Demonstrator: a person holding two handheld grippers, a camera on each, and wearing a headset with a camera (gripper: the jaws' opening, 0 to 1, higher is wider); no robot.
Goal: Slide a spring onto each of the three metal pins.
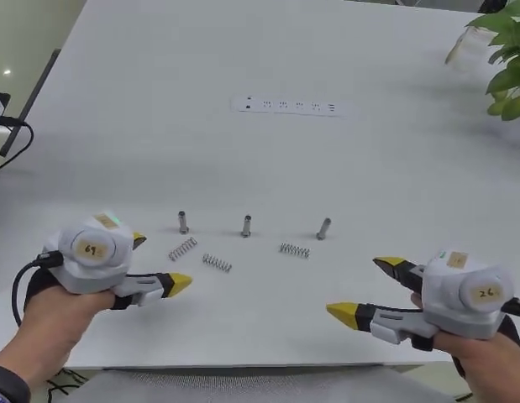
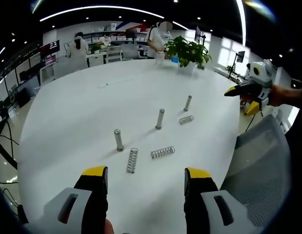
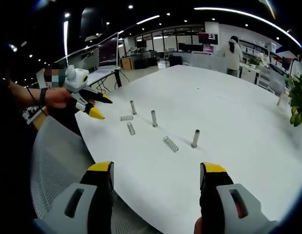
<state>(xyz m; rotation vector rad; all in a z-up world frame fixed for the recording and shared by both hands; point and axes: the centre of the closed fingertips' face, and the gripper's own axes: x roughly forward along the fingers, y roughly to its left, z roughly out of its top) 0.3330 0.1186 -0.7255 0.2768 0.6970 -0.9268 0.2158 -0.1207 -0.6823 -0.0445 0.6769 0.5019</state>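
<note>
head view: left tongs (image 1: 161,260) and right tongs (image 1: 361,287) released, empty, flanking the work. between them three pins (image 1: 246,225) stand upright on the bench (image 1: 285,168), apparently to receive springs (image 1: 216,263), which lie loose alongside, none fitted.

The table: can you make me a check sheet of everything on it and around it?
Surface: white table, bare in most places.
Job's things: left pin, middle pin and right pin stand in a row, all bare; left spring, middle spring and right spring lie flat in front of them.
Clutter: power strip farther back.
Grippers: left gripper and right gripper open, holding nothing, near the front edge.
Cables: black cable at the left edge.
Surroundings: potted plant, grey mesh chair, a person at far desks.
</note>
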